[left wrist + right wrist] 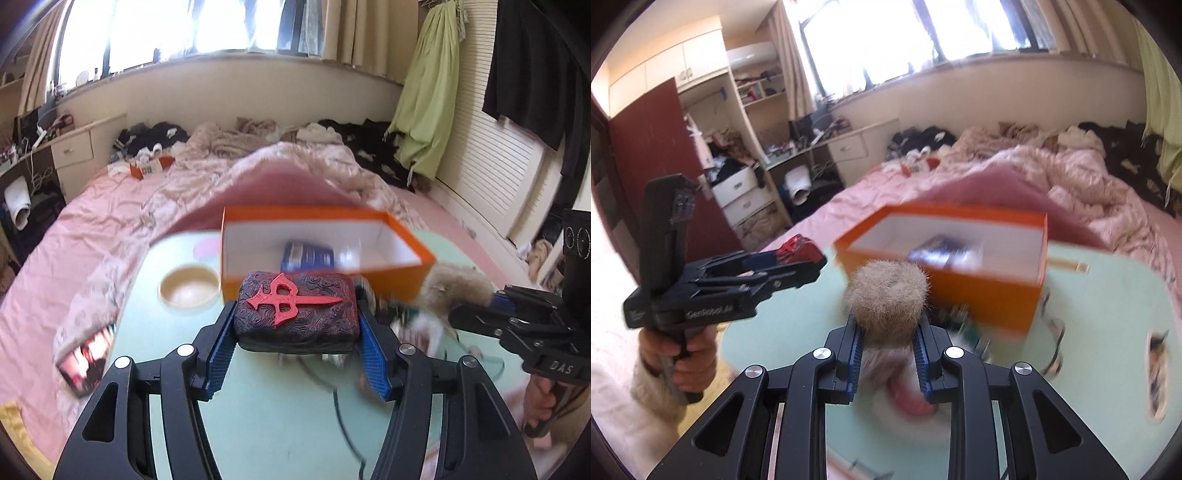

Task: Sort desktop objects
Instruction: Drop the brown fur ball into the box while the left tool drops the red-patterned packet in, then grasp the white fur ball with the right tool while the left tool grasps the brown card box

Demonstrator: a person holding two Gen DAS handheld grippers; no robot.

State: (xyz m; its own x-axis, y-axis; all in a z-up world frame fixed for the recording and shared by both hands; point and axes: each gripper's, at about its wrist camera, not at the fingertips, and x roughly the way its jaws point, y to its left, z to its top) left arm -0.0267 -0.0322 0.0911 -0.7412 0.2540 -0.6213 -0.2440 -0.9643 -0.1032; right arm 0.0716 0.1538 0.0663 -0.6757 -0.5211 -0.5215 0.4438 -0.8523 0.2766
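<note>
left tongs [297,314] grip dark box [297,310]; right tongs [888,326] grip fur ball [888,295].

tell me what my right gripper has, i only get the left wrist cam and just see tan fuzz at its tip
Observer: The right gripper is shut on a round tan furry puff.
Operator: anything under it
Observer: A blurred white and pink thing lies on the green table below the jaws.
Operator: is the person visible
Observer: Yes, a hand grips the left gripper's handle, with a fuzzy cream sleeve below it.
</note>
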